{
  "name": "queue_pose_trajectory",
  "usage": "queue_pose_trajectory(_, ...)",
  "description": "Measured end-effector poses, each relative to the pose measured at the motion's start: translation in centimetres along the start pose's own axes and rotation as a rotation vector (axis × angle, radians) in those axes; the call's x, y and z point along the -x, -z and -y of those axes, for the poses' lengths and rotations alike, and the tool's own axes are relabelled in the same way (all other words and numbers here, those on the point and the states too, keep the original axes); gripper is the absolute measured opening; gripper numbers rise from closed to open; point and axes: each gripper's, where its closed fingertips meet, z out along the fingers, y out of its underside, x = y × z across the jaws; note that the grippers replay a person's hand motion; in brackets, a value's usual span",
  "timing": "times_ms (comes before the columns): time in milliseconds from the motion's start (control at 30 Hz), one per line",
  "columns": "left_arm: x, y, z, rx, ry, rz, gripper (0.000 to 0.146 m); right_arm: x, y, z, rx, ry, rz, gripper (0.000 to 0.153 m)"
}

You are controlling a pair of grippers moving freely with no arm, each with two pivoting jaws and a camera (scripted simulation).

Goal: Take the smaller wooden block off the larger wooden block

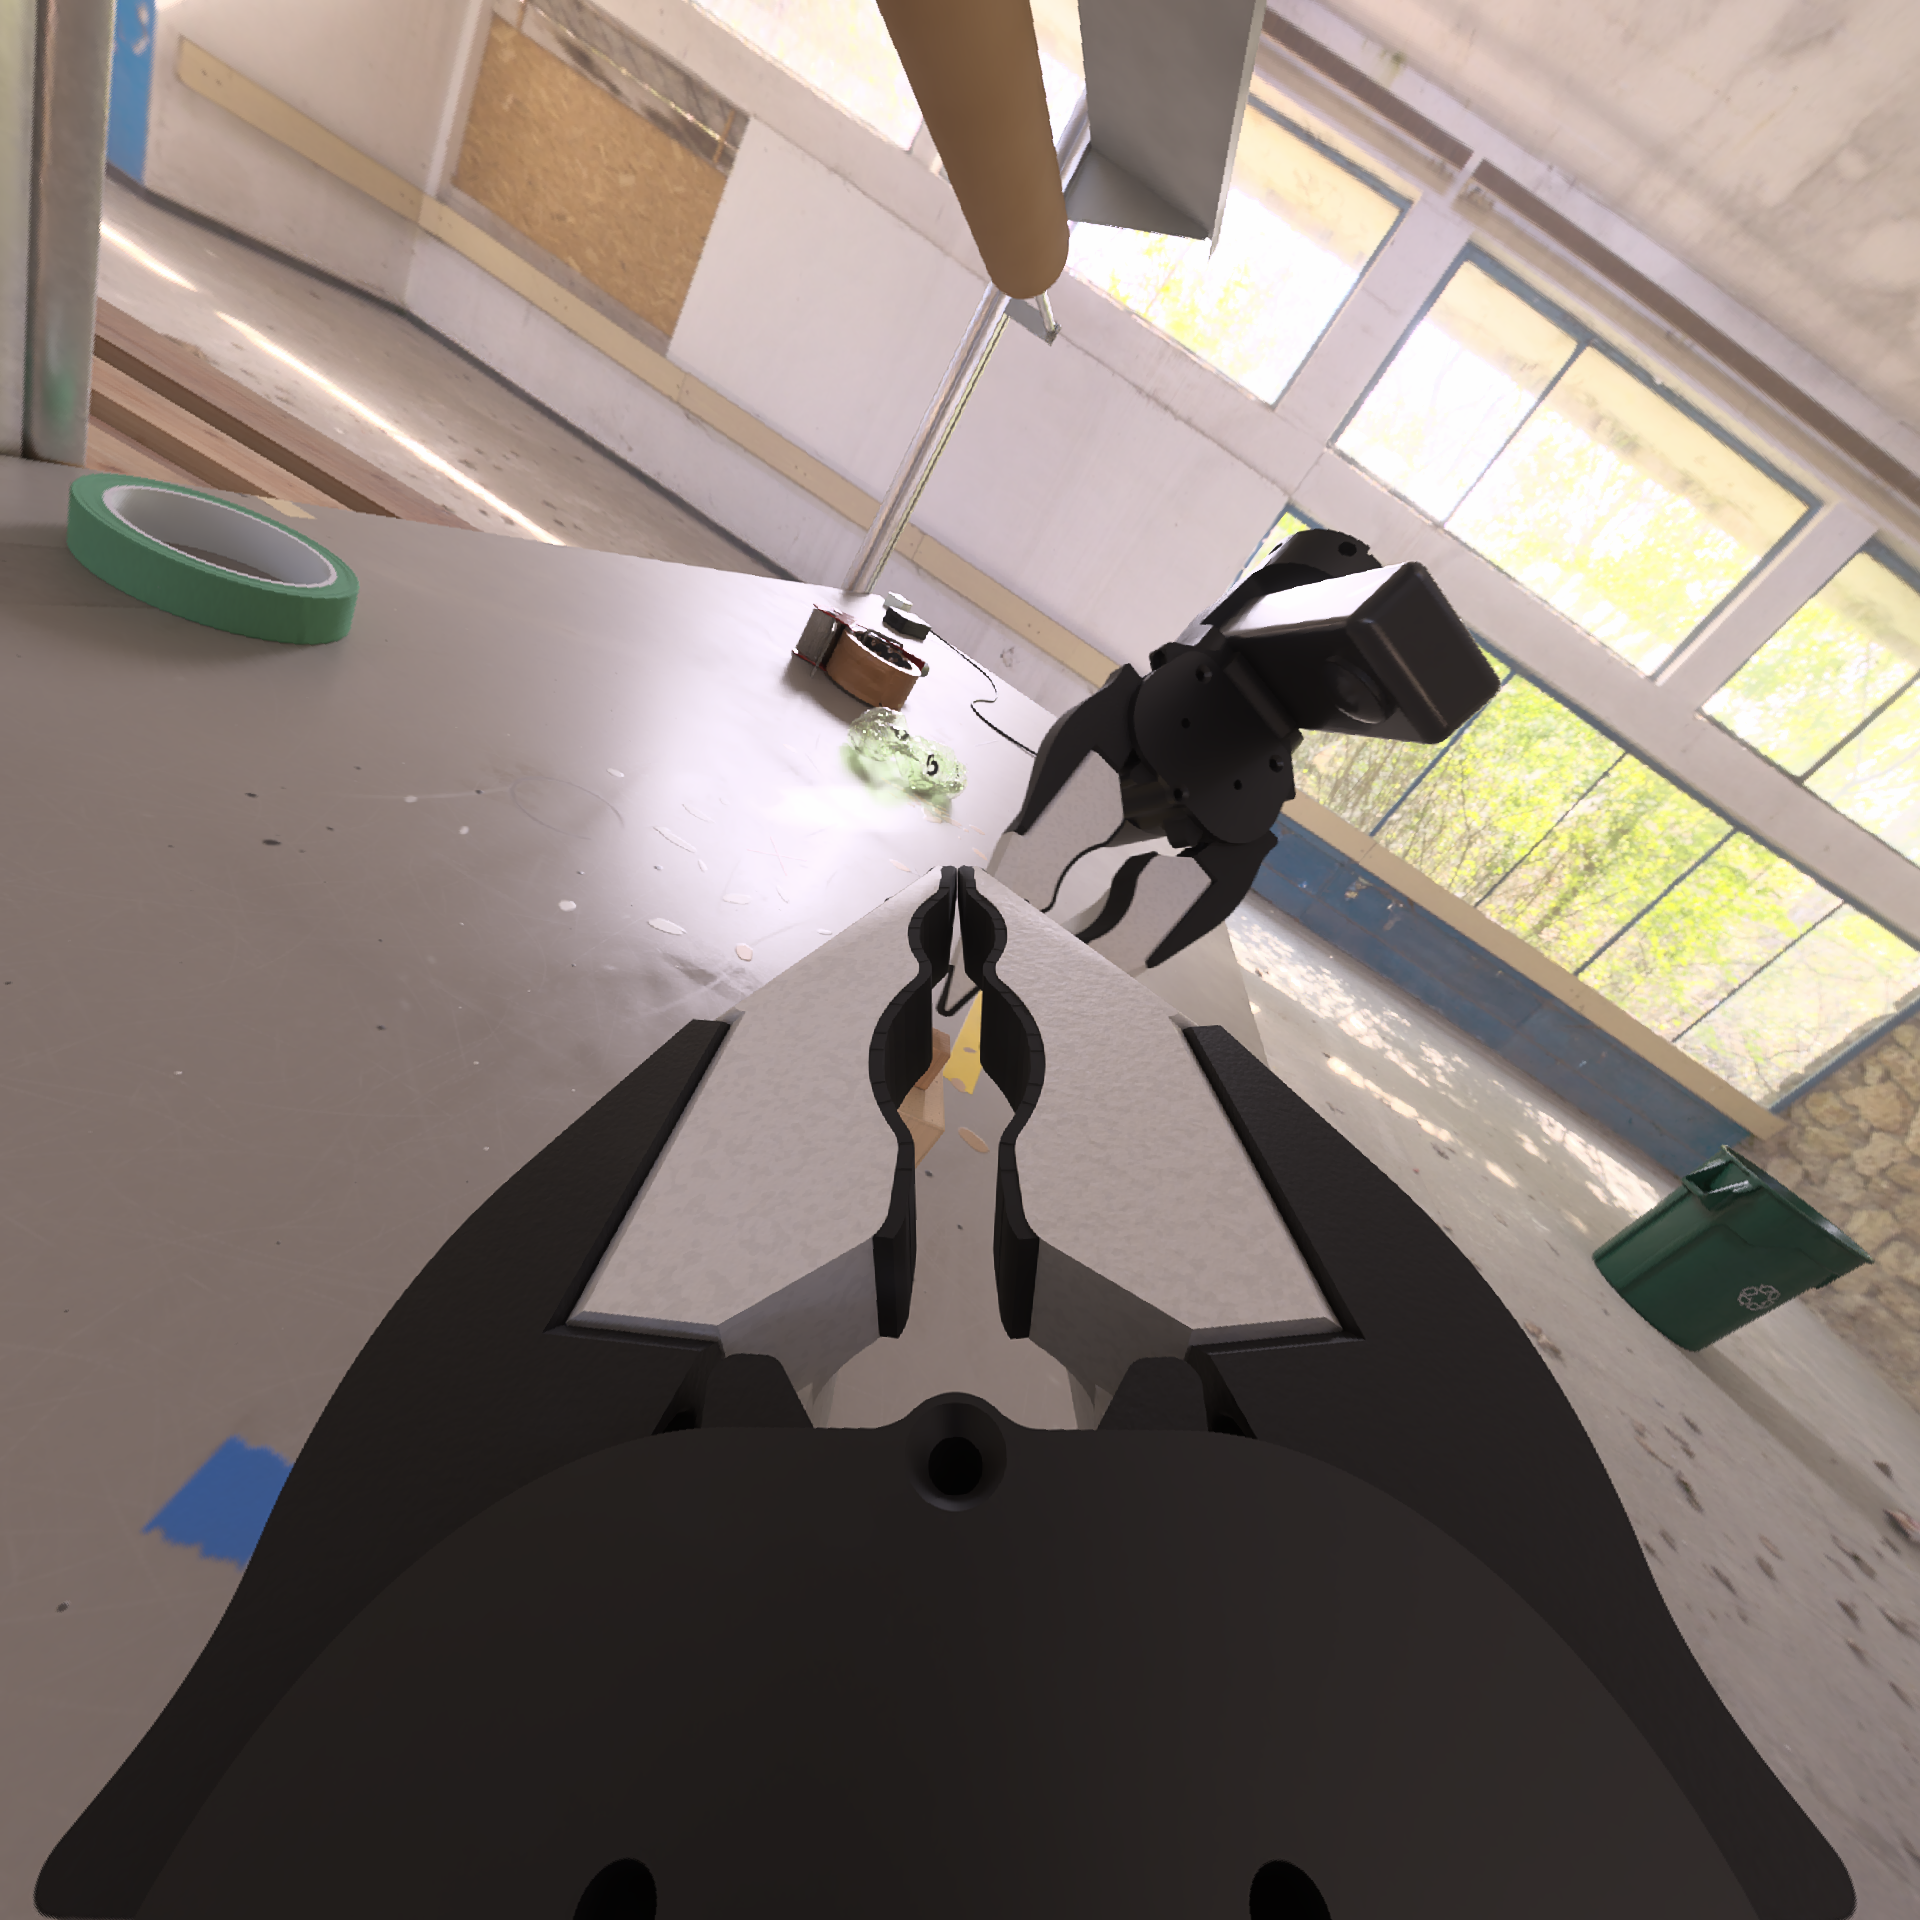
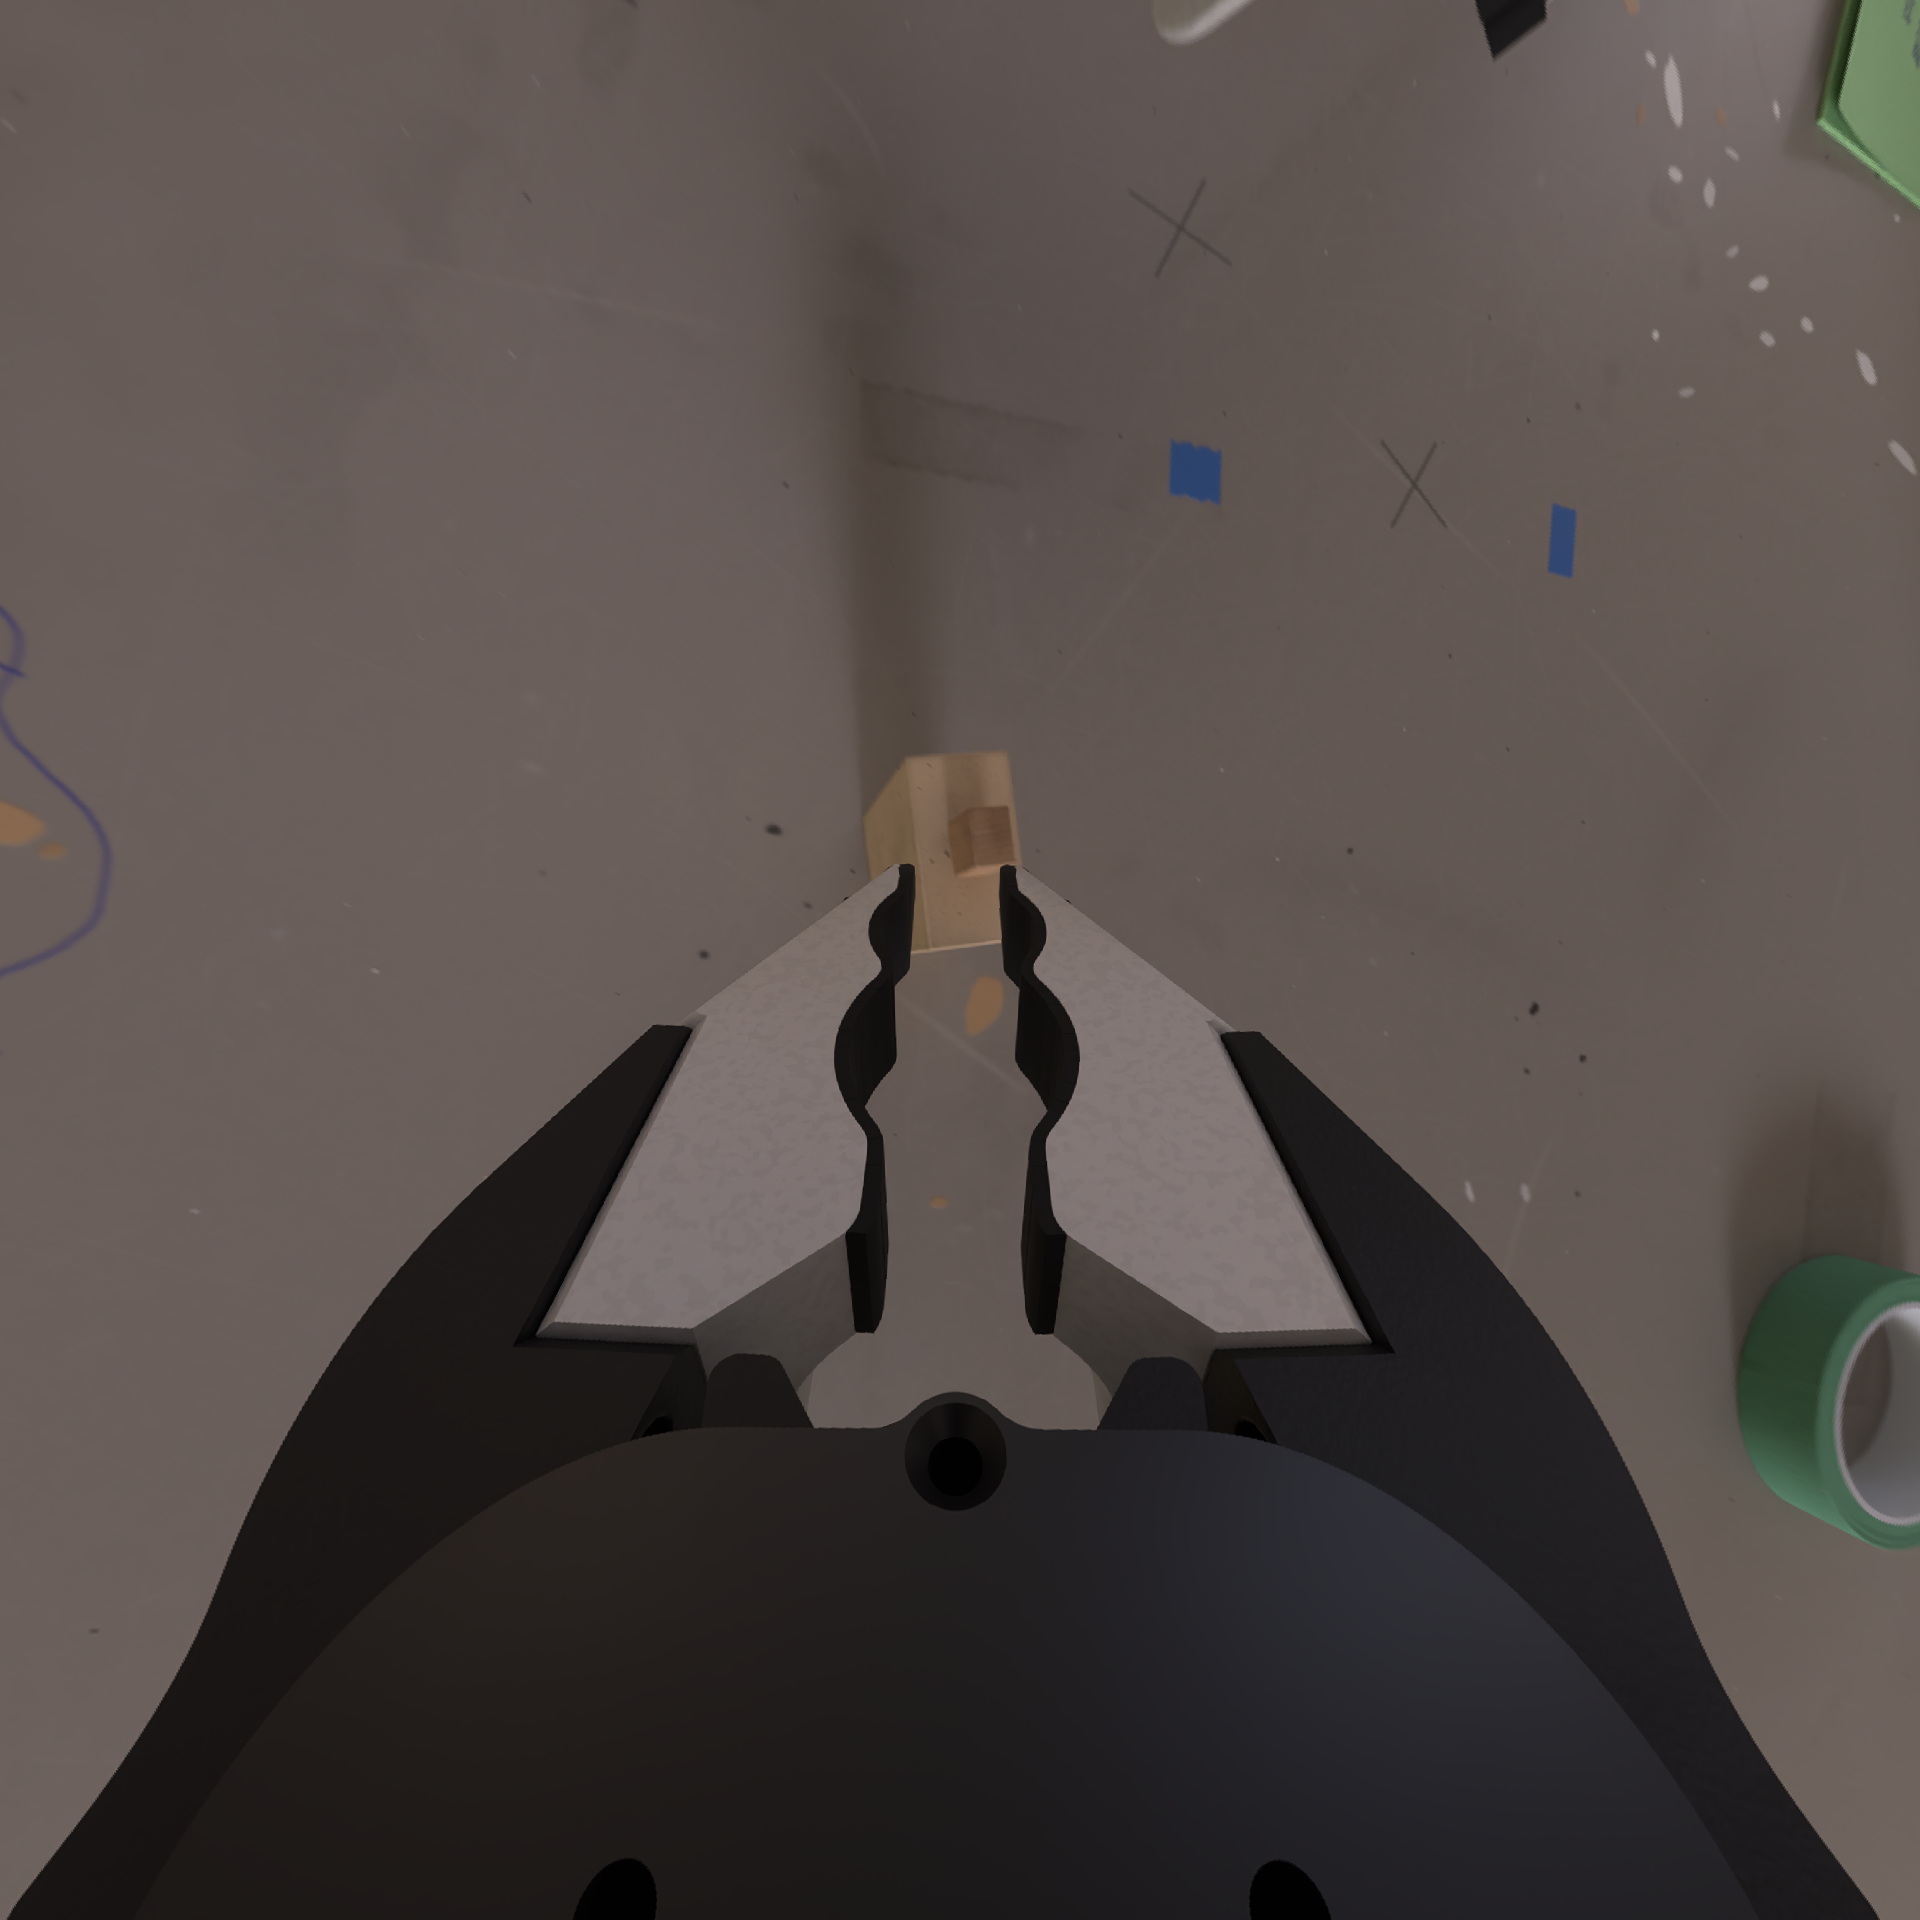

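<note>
In the right wrist view the larger pale wooden block stands on the grey table, with the smaller, darker wooden block on its top face. My right gripper is open, points down at them and hovers above, with the small block showing in the gap at its tips. It also shows in the left wrist view, near the table's right edge. My left gripper is shut and empty. A bit of pale wood shows through the gap behind its tips.
A green tape roll lies on the table. A brown round device and a crumpled green wrapper lie at the far side. Blue tape marks dot the top. The table edge drops to a floor with a green bin.
</note>
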Motion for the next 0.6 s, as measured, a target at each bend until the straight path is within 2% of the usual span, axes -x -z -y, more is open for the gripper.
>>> queue_pose_trajectory(167, -0.1, -0.1, -0.3, 0.016, -0.012, 0.0, 0.0, -1.0, -0.3, -1.7, 0.053, 0.025, 0.006, 0.011)
queue_pose_trajectory(367, -0.1, 0.3, -0.2, 0.001, 0.003, 0.003, 0.0, -0.7, -0.8, -1.3, 0.027, 0.122, 0.033, 0.017)
queue_pose_trajectory(600, -0.1, 0.3, -0.1, -0.001, 0.004, 0.002, 0.0, -0.2, -1.7, -0.3, 0.025, 0.235, 0.165, 0.016)
